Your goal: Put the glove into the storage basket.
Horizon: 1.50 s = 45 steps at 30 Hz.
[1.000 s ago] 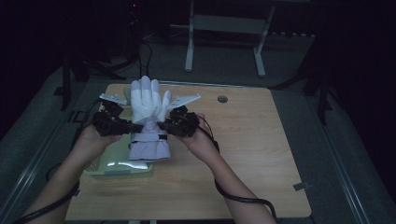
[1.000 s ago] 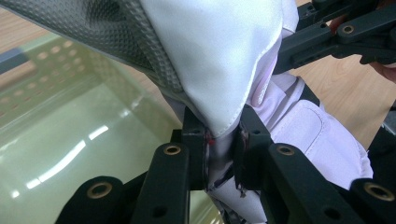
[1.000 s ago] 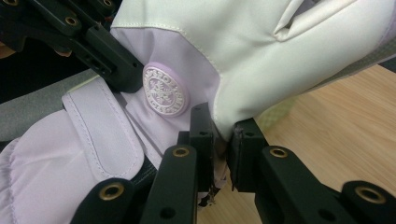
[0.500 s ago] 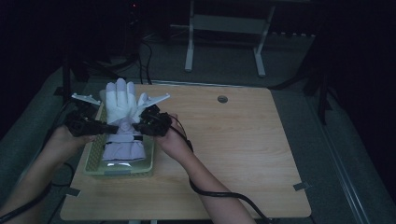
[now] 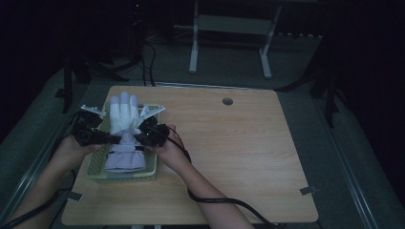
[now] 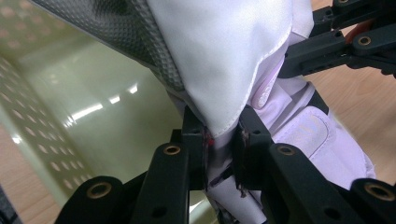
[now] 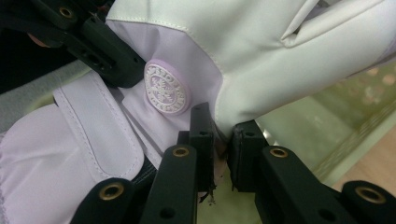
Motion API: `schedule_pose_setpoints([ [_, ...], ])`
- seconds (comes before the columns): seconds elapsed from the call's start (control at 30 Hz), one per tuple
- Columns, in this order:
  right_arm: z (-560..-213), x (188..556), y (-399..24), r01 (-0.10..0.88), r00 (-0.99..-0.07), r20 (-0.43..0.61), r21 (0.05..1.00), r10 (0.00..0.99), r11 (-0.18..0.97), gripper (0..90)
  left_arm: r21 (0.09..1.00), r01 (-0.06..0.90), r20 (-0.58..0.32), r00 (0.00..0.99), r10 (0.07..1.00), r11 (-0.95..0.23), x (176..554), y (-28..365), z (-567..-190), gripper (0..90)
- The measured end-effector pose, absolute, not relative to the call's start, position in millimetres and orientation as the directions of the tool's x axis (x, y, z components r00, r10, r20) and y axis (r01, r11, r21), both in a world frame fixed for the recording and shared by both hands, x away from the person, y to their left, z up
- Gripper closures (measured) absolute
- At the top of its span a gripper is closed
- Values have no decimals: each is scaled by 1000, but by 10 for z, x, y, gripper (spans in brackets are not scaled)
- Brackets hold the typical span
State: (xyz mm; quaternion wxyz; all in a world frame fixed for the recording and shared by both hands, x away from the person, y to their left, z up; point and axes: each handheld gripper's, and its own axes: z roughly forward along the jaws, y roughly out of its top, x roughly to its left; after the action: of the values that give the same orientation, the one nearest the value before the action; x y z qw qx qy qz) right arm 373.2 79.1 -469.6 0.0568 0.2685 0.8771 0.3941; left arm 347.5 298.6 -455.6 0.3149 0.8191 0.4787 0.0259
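Observation:
A white and lilac winter glove (image 5: 123, 129) hangs between my two grippers over a pale green basket (image 5: 152, 172) at the table's left. My left gripper (image 5: 111, 139) is shut on the glove's left edge near the wrist; in the left gripper view its jaws pinch the white fabric (image 6: 223, 74). My right gripper (image 5: 138, 137) is shut on the opposite edge; the right gripper view shows the glove (image 7: 233, 51) with a round embossed badge (image 7: 166, 88) and a lilac cuff strap (image 7: 100, 126). The fingers point away from me and the cuff droops into the basket.
The wooden table (image 5: 248, 157) has a round cable hole (image 5: 227, 101) near its far edge. A black cable (image 5: 215, 200) trails from the right gripper toward the front edge. A desk frame (image 5: 229, 28) stands on the floor beyond.
Both grippers have carried the glove leftward from the table's middle-left to above the green basket, and lowered its cuff into it.

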Motion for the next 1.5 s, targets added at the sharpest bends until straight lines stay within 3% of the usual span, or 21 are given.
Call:
schedule_pose_setpoints([
  [0.5,-5063,3753,933,448,-839,66,649,541,615,813,498,814,-318,492,811,-299,3541,3023,-5023,767],
  [0.63,-5074,3745,987,455,-832,48,629,553,630,747,486,823,-317,479,819,-293,3549,3019,-5066,745],
  [0.7,-5076,3737,994,447,-833,34,629,552,636,678,459,835,-289,463,838,-303,3574,2988,-5116,693],
  [0.73,-5072,3741,990,447,-837,41,627,546,638,602,456,837,-284,458,843,-301,3579,2981,-5129,653],
  [0.83,-5060,3742,980,441,-835,26,628,549,641,566,443,845,-276,448,851,-301,3594,2950,-5163,586],
  [1.03,-4988,3789,848,448,-829,45,651,557,613,463,442,834,-175,440,881,-329,3591,2826,-5171,462],
  [1.1,-4942,3795,795,443,-833,60,668,551,597,419,455,826,-162,445,881,-333,3581,2822,-5143,421],
  [1.13,-4904,3798,747,444,-831,67,679,553,585,404,467,823,-159,439,885,-324,3573,2821,-5126,319],
  [1.27,-4866,3807,659,467,-827,108,679,552,566,322,505,796,-142,459,877,-335,3511,2832,-5050,148],
  [1.3,-4861,3807,634,463,-834,119,681,538,567,285,540,769,-105,465,879,-343,3442,2813,-5011,143],
  [1.5,-4841,3785,557,447,-852,137,694,505,564,227,632,710,-76,456,887,-311,3284,2841,-4967,73],
])
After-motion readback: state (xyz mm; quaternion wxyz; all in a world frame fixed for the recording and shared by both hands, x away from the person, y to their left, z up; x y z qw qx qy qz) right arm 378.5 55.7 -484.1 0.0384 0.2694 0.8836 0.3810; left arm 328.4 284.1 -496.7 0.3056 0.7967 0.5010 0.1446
